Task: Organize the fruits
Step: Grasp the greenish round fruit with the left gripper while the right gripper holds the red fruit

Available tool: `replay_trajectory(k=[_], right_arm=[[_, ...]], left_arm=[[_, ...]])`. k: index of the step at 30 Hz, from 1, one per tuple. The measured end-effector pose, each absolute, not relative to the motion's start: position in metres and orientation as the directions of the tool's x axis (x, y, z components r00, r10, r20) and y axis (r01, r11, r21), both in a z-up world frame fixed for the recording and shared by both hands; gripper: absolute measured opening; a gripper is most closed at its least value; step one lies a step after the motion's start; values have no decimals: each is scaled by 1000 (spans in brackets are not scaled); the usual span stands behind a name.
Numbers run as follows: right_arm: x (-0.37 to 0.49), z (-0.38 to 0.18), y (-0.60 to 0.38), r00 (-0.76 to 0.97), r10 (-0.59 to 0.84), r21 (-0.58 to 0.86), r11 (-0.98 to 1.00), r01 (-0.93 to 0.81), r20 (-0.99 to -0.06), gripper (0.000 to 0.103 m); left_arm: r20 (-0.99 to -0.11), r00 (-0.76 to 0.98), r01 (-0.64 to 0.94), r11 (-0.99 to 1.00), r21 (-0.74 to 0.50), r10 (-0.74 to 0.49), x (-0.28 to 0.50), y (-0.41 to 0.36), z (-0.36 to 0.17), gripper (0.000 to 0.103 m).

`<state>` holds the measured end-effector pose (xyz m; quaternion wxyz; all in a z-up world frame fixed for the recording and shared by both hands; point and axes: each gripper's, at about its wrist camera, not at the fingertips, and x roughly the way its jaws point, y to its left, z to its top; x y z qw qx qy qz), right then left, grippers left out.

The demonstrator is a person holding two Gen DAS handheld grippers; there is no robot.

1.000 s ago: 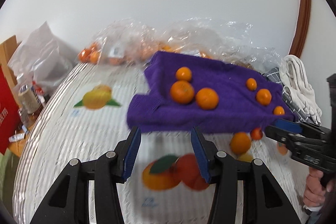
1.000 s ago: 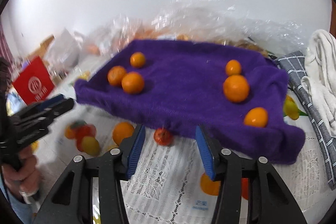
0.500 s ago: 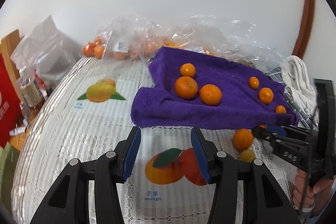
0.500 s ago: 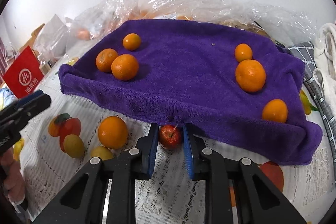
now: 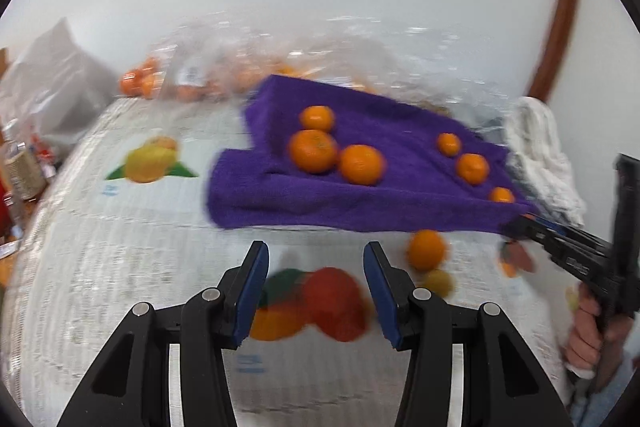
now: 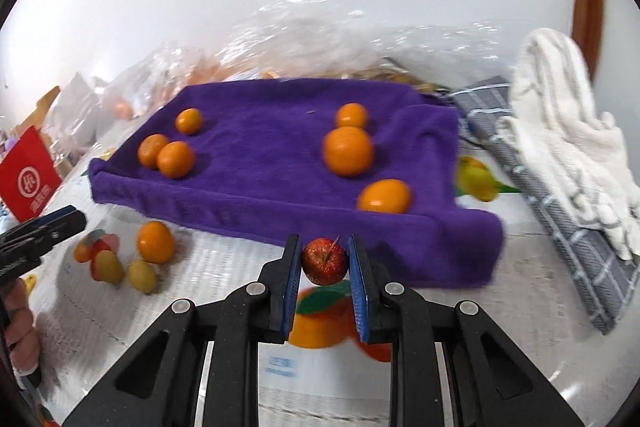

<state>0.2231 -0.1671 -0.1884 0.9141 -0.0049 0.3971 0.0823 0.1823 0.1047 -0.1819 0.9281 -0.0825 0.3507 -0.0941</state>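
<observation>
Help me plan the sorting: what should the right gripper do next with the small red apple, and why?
Probably lift it clear and carry it over the purple towel. The right gripper is shut on the small red apple, while six oranges already sit on that towel in two groups, leaving bare cloth between them.

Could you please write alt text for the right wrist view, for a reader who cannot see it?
The right gripper clamps a small red apple above a fruit-printed tablecloth. Behind lies a purple towel bearing six oranges, with another orange loose at left.
</observation>
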Motion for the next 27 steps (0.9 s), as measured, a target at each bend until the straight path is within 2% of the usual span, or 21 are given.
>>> replay_trajectory(k=[3, 6, 11, 12, 15, 21, 27], right_arm=[[222, -189, -179, 674, 138, 60, 989, -138, -725, 23], [224, -190, -186, 671, 139, 78, 990, -121, -728, 23], [225, -194, -182, 658, 148, 81, 988, -132, -738, 23], [224, -194, -180, 660, 149, 78, 988, -136, -737, 23], [222, -192, -177, 664, 157, 75, 986, -151, -731, 23], [223, -196, -172, 657, 147, 56, 986, -158, -739, 23], [222, -194, -174, 666, 151, 61, 986, -157, -730, 23]], left_arm=[[-633, 712, 208, 952, -223, -304, 177, 87, -183, 47], [-672, 667, 265, 946, -187, -320, 178, 67, -188, 47], [-725, 623, 243, 954, -177, -293, 184, 62, -198, 47], [-739, 606, 232, 954, -191, -295, 187, 63, -201, 43], [-734, 605, 241, 949, -203, -310, 187, 64, -202, 28], [-724, 617, 224, 951, -215, -309, 187, 68, -201, 27], [-670, 675, 187, 950, -249, -308, 182, 81, -193, 27]])
